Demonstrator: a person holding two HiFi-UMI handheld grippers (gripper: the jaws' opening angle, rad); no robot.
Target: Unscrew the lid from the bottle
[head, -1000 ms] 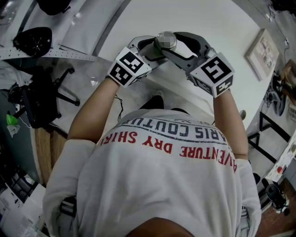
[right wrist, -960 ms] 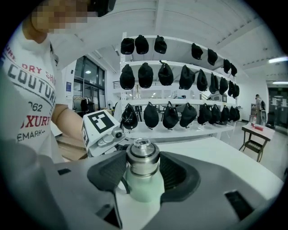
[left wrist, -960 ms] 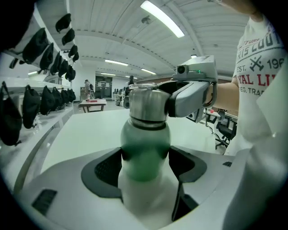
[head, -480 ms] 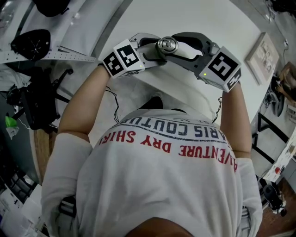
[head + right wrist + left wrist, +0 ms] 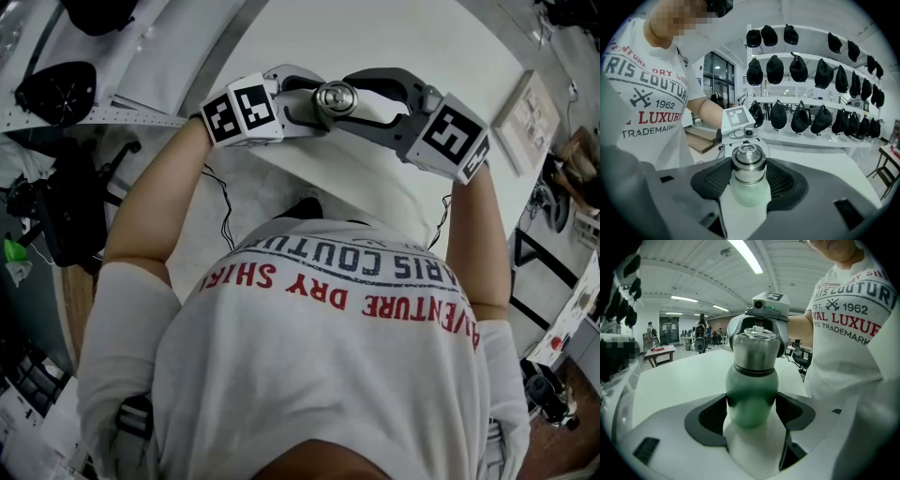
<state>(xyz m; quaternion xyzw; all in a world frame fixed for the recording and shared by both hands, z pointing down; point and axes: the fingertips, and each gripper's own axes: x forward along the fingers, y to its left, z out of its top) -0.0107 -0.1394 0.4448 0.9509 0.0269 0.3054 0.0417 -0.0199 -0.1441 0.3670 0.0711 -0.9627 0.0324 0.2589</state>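
Note:
A bottle with a pale green body (image 5: 752, 397) and a steel lid (image 5: 335, 97) is held upright above the near edge of the white table (image 5: 403, 37). My left gripper (image 5: 752, 406) is shut on the green body, its dark pads against both sides. My right gripper (image 5: 748, 174) comes from the opposite side and is shut on the lid (image 5: 748, 164), with ribbed pads on either side of the steel collar. In the head view the left gripper (image 5: 309, 101) and right gripper (image 5: 361, 94) meet at the bottle. The body is hidden there.
A framed board (image 5: 530, 108) lies at the table's right edge. An office chair (image 5: 75, 206) stands on the floor at the left. Shelves of black caps (image 5: 811, 117) line the wall beyond the table. The person's torso is close behind both grippers.
Both grippers have turned about the bottle: the left marker cube swung left and up, the right one to the right. The lid's top now shows sharply between the jaws.

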